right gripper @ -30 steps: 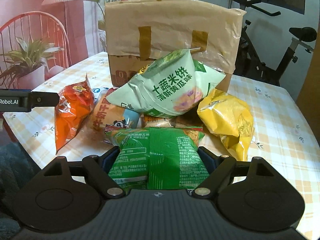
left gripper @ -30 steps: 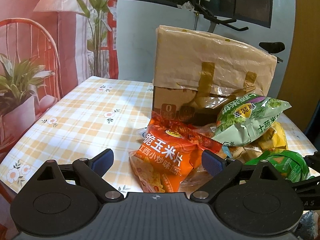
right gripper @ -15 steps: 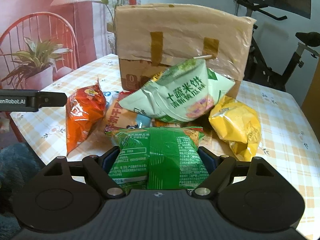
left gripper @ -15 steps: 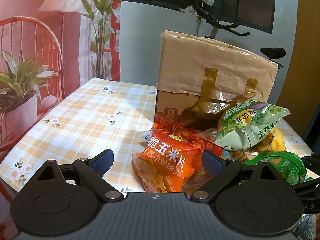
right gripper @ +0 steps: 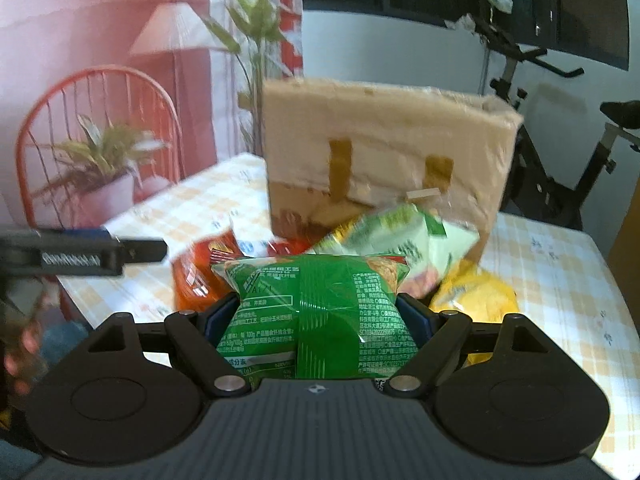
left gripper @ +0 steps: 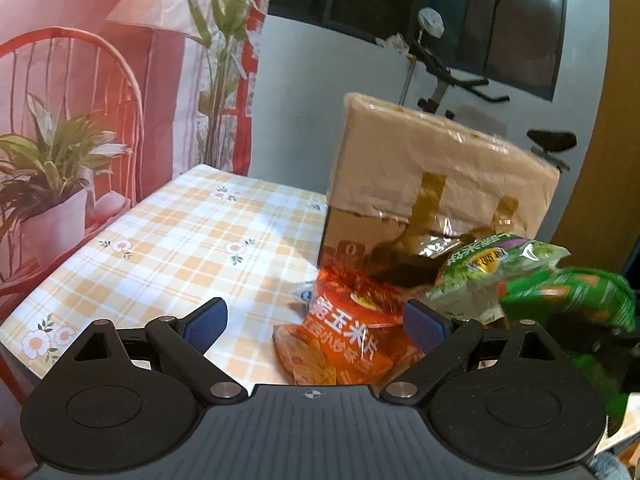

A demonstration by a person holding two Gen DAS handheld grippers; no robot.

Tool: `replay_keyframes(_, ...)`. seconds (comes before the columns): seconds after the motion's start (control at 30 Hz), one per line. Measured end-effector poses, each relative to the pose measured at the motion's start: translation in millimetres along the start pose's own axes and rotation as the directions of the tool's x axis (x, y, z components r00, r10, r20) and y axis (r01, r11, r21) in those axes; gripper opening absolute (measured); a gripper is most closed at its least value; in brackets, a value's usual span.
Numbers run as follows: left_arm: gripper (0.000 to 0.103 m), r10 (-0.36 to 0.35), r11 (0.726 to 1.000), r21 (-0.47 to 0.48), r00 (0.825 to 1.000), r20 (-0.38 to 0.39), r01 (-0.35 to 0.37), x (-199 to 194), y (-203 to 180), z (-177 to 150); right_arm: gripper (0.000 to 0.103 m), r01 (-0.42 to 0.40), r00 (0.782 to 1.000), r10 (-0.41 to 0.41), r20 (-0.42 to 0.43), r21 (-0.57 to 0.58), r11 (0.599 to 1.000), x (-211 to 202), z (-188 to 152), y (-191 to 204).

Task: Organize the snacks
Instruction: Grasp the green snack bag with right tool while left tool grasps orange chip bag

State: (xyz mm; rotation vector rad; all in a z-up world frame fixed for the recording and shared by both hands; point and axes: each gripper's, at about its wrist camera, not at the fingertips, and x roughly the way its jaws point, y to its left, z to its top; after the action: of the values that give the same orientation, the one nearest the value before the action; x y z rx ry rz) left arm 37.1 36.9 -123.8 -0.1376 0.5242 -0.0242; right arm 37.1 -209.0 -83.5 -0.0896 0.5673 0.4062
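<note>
Clearly green snack bag (right gripper: 316, 312), glossy, crinkled.

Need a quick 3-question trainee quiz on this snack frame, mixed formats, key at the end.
1. True or false: the right hand-held gripper is shut on the green snack bag.
2. The left hand-held gripper is: A) open, holding nothing B) shut on the orange snack bag.
3. Fill in: behind the snack pile stands a taped cardboard ____.

Key: 1 true; 2 A; 3 box.
</note>
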Motion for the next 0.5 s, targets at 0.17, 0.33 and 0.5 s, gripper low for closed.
replay_keyframes(0.17,0.096,0.008,1.000,-0.026,1.000,0.014,-0.008,2,5,3,0.084,-0.012,0.998,0.013,0.062,-0.017,1.000,-7,25,4)
replay_keyframes(0.33,0.096,0.008,0.999,-0.033,1.000,0.003,-0.008,11,9,1,0.084,-0.033,0.991,0.036,0.126,-0.028,0.999,-7,48,2)
replay_keyframes(0.5,0.096,0.007,1.000,-0.028,1.000,-0.010,-0.007,20,11,-1,0.084,-0.027,0.991,0.034,0.128,-0.055,0.998,10,59,2)
